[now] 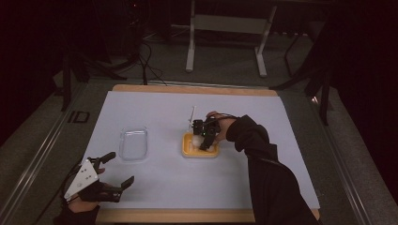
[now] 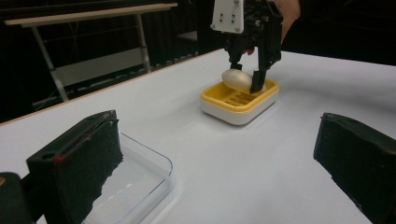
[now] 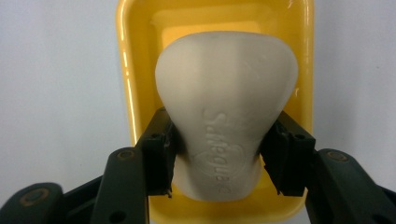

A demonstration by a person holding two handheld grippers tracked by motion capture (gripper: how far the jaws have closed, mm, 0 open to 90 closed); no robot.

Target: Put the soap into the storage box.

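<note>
With the right claw (image 3: 219, 158) clenched on the waist of the white soap bar (image 3: 226, 107) in the yellow dish (image 3: 122, 70) mid-desk, a straight, level lift looks safest, wrist bent steeply downward, while the left claw (image 1: 117, 169) rests released near the desk's front edge.

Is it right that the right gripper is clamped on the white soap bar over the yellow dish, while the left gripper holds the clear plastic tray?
Not quite. The left gripper holds nothing: the left gripper view shows its jaws wide apart, with the clear plastic tray lying on the table beside them. The rest stands: the right gripper is clamped on the white soap bar over the yellow dish.
</note>
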